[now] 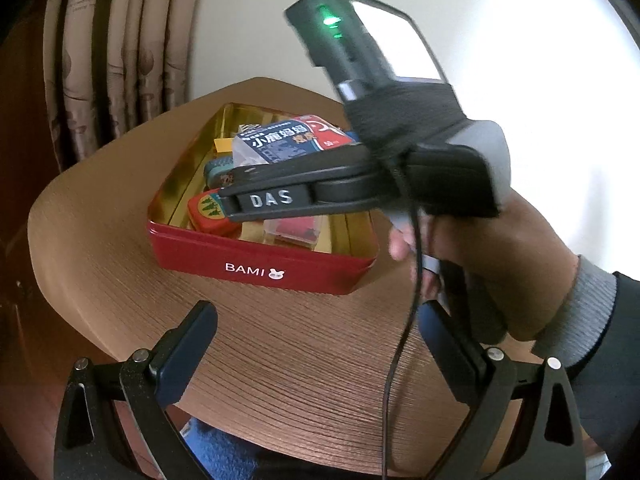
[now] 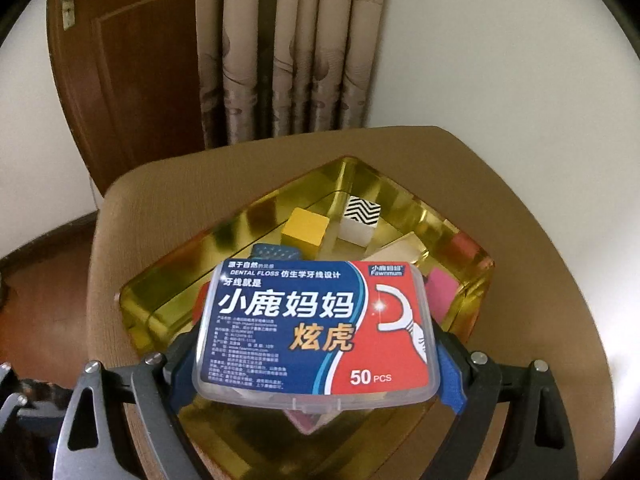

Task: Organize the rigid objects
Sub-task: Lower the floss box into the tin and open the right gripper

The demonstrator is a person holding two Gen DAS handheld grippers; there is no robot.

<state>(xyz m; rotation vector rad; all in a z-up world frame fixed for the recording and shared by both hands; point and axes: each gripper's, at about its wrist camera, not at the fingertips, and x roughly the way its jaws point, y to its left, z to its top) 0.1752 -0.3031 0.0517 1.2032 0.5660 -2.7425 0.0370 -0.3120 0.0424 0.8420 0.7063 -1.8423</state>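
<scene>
A clear dental floss box (image 2: pixel 316 328) with a blue and red label sits flat between the pads of my right gripper (image 2: pixel 316 346), which is shut on its two sides. The box hangs just above the open red tin (image 1: pixel 260 268) with a gold inside (image 2: pixel 168 292); from the left wrist view it is over the tin's middle (image 1: pixel 276 140). A yellow block (image 2: pixel 306 226), a zigzag block (image 2: pixel 360 216), an orange case with green trees (image 1: pixel 208 214) and a small clear red box (image 1: pixel 296 230) lie in the tin. My left gripper (image 1: pixel 318 316) stands open over the table in front of the tin.
The tin rests on a small tan table (image 2: pixel 520 240) with rounded corners. A patterned curtain (image 2: pixel 288 52) and a brown door (image 2: pixel 120 80) stand behind it. A person's hand (image 1: pixel 500 260) holds the right gripper, whose cable hangs down over the table.
</scene>
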